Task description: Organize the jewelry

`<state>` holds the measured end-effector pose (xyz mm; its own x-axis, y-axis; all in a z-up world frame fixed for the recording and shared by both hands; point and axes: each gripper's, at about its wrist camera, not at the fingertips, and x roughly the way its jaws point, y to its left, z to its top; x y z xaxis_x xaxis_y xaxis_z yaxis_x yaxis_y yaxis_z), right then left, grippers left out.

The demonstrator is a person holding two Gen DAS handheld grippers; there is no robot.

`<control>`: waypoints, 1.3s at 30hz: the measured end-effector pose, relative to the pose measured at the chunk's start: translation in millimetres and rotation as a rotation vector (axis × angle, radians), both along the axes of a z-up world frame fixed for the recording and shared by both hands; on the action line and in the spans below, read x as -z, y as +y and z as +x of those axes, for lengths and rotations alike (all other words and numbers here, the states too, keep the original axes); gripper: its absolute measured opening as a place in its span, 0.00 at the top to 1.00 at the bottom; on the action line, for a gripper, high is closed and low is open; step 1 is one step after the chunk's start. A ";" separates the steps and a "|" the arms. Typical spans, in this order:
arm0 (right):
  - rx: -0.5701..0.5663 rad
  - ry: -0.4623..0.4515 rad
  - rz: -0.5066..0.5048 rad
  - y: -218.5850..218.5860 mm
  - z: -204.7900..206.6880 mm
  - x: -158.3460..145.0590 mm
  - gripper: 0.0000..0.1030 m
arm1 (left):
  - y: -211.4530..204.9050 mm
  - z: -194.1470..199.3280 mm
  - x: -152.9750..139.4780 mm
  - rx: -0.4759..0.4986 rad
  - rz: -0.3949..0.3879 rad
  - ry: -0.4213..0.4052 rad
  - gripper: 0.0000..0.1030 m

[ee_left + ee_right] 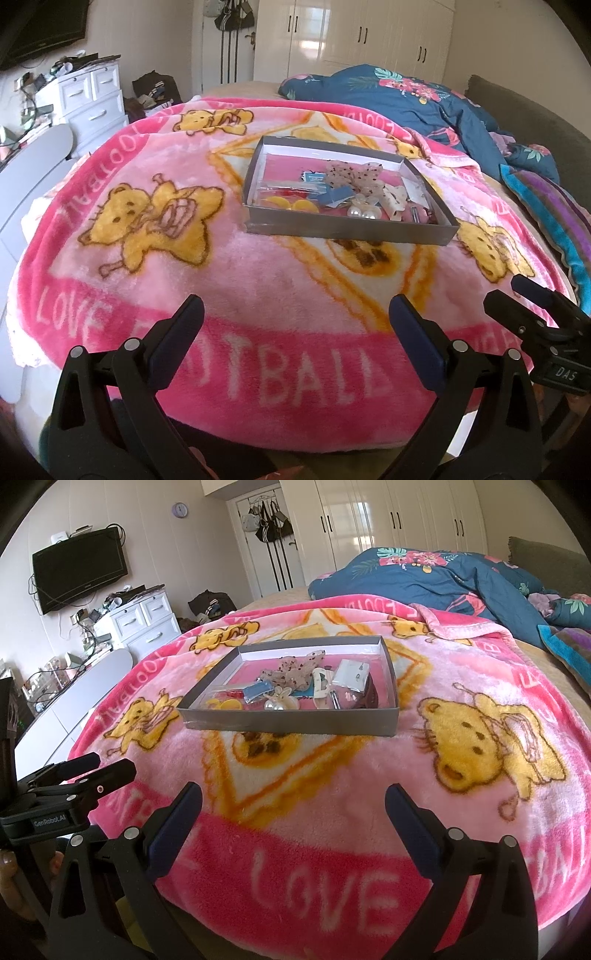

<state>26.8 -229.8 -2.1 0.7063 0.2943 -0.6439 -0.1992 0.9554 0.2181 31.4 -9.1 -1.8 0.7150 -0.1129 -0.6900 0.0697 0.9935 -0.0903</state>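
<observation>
A shallow grey box (pixel 347 230) (pixel 291 725) sits on the pink bear blanket (pixel 221 280) (pixel 332 775) in the middle of the bed. It holds jumbled jewelry: a dotted beige bow (pixel 351 175) (pixel 295 672), pearl pieces (pixel 364 211) (pixel 275 703), yellow discs (pixel 291 204) (pixel 225 703), small blue cards (pixel 338 194) (pixel 258 690) and white clips. My left gripper (pixel 295 317) (pixel 96 770) is open and empty, well short of the box. My right gripper (pixel 293 801) (pixel 508 291) is open and empty, beside the left one.
A blue floral duvet (pixel 424 96) (pixel 424 576) lies crumpled at the bed's far right, with a striped cushion (pixel 554 221). A white drawer chest (pixel 92 99) (pixel 144 624), a wall TV (pixel 79 568) and white wardrobes (pixel 388 520) stand beyond the bed.
</observation>
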 end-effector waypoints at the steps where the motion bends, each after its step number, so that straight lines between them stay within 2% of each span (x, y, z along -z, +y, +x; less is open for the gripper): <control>1: 0.000 0.000 0.000 0.2 -0.1 -0.1 0.04 | 0.1 0.0 -0.1 0.000 0.000 0.001 0.09; 39: 0.004 -0.004 0.001 -1.2 -0.4 -2.3 0.04 | 1.5 -0.6 -0.1 -0.001 0.009 0.002 0.09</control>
